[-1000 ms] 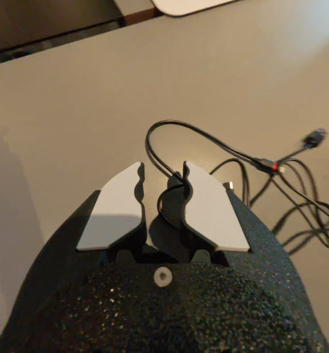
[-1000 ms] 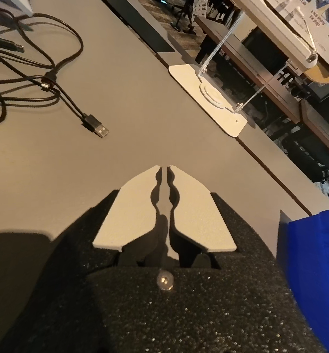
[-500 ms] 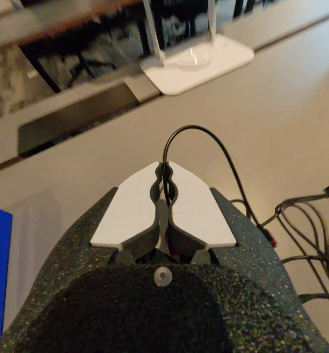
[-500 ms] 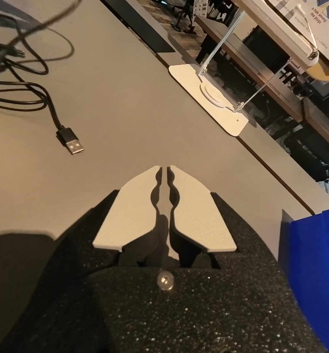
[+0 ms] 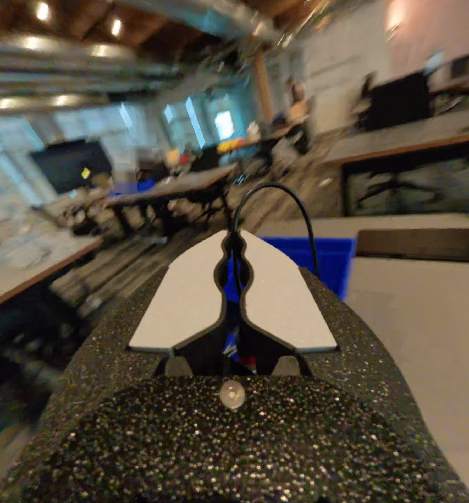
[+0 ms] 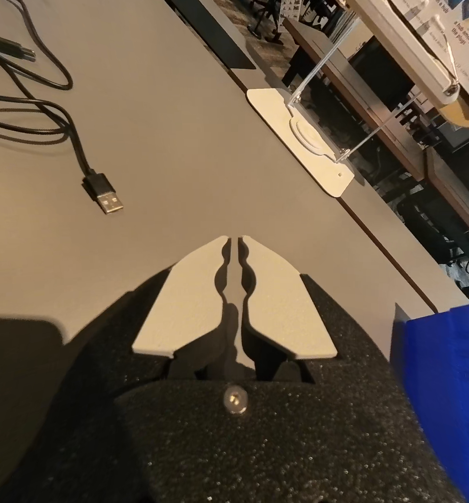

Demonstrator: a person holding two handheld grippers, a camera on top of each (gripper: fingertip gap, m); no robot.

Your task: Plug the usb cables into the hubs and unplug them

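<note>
The left hand-held gripper point(image 5: 234, 234), black speckled body with pale grey finger plates, is seen closed on a thin black usb cable point(image 5: 271, 187): the cable is pinched between the fingertips point(image 5: 208, 245), runs back down the slot between the plates, and in front is looped up and over to the right, dropping behind the right plate. A small red-and-black piece is glimpsed low in the slot; what it is cannot be told. Just past the tips a blue plastic bin point(image 5: 334, 261) is seen, standing on the grey counter point(image 5: 418, 313). The rest of the left wrist view is motion-blurred; only desks, dark monitors and windows of a room are made out. The right hand-held gripper point(image 6: 234, 239), same build, is nearly closed with a narrow gap left between the tips, and nothing is held in it; it is poised above the grey counter point(image 6: 173, 136). The same blue bin point(image 6: 445, 381) is seen at its right edge. Ahead and to the left, a black usb-A plug with a silver metal end point(image 6: 104, 194) is lying flat on the counter, well apart from the tips, metal end pointed toward the camera. Its cable is run back to a loose tangle of black cables point(image 6: 23, 109) at the far left. Farther off to the right, a white flat stand base with clear acrylic uprights point(image 6: 301, 141) is set at the counter edge. No hub is made out in either view.
</note>
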